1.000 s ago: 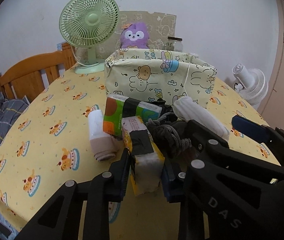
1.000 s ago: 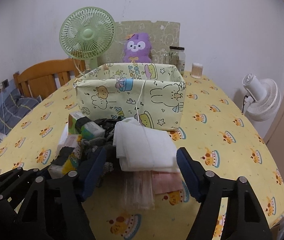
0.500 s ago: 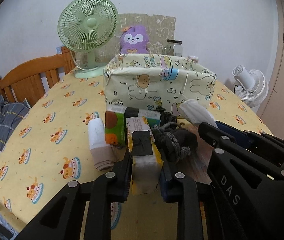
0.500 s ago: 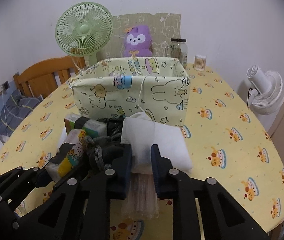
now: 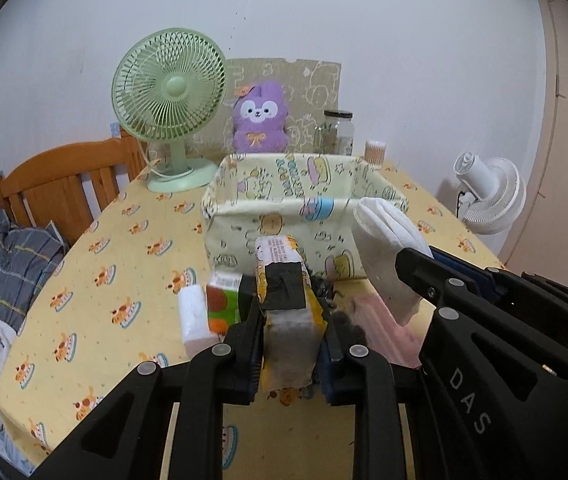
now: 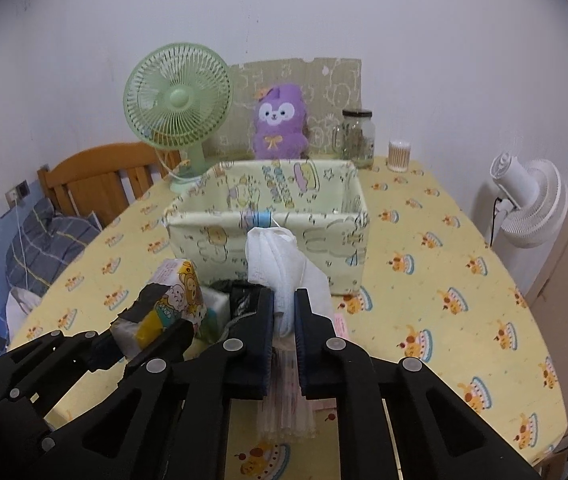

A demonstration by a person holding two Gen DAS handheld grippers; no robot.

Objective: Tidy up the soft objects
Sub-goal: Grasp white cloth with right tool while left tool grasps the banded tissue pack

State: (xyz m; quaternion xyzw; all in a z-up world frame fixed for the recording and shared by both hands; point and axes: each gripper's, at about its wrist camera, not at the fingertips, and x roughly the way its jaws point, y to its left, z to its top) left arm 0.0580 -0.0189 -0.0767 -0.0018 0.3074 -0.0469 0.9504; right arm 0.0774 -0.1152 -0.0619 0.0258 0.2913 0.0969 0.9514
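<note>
Tissue pack (image 5: 286,300), yellow with a black tape patch, sits pinched between the pads of the left gripper (image 5: 290,320), its far end sticking up past the fingertips and clear of the yellow tablecloth (image 5: 124,264). In the right wrist view the same pack shows low to the left, clamped in that other gripper. The right gripper (image 6: 284,316) has its jaws pressed onto a folded white cloth (image 6: 280,264); they have just been closing, and the cloth now bulges up and forward out of the narrow gap between them. Under and just behind the right gripper's fingertips lie a clear plastic sleeve (image 6: 284,412) and a pink packet (image 6: 340,326) on the table.

Straight ahead of both grippers stands the fabric storage box (image 6: 268,216), printed with cartoon animals, its top open. Just left of the left gripper's fingertips lie a green-and-orange tissue pack (image 5: 222,300) and a white roll (image 5: 194,316); a dark grey knitted item (image 5: 340,316) rests just right of them.

Beyond the box stand a green desk fan (image 5: 170,100), a purple plush toy (image 5: 260,118), a glass jar (image 6: 358,138) and a pot of cotton swabs (image 6: 398,156). Far right of the table stands a white fan (image 6: 530,204).
</note>
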